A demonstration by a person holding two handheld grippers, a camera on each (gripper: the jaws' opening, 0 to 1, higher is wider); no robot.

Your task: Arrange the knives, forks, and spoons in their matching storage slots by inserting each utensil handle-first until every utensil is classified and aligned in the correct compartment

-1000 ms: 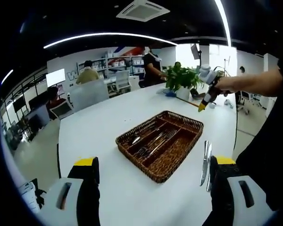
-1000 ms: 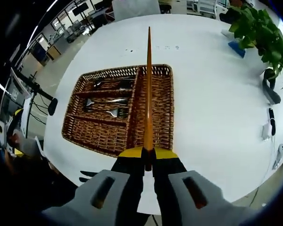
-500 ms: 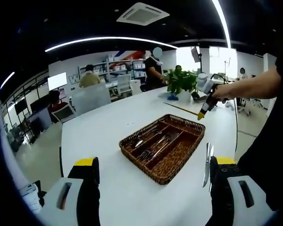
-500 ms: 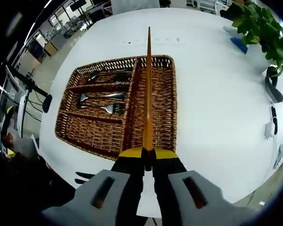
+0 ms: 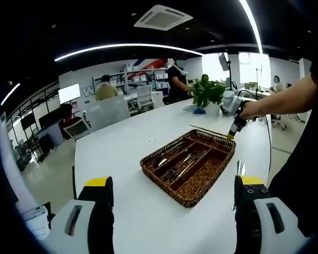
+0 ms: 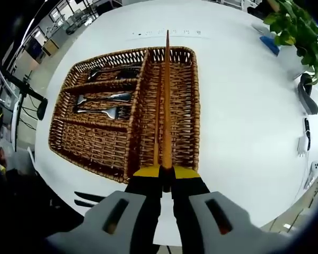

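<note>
R gripper, jaws clamped on a pair of chopsticks, holds them over the wicker tray on a white table. L gripper hangs w/ jaws apart near the tray; forks lie in its slots.

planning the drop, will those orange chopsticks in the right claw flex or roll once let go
The chopsticks run dead straight from the right claw, so probably stiff. Thin and long, likely light. Over the wicker tray's long compartment, its woven floor should curb rolling.

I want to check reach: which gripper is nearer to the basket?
Right. The right gripper, shut on chopsticks, hangs right above the basket. The left gripper is open, back from the basket's near edge.
</note>
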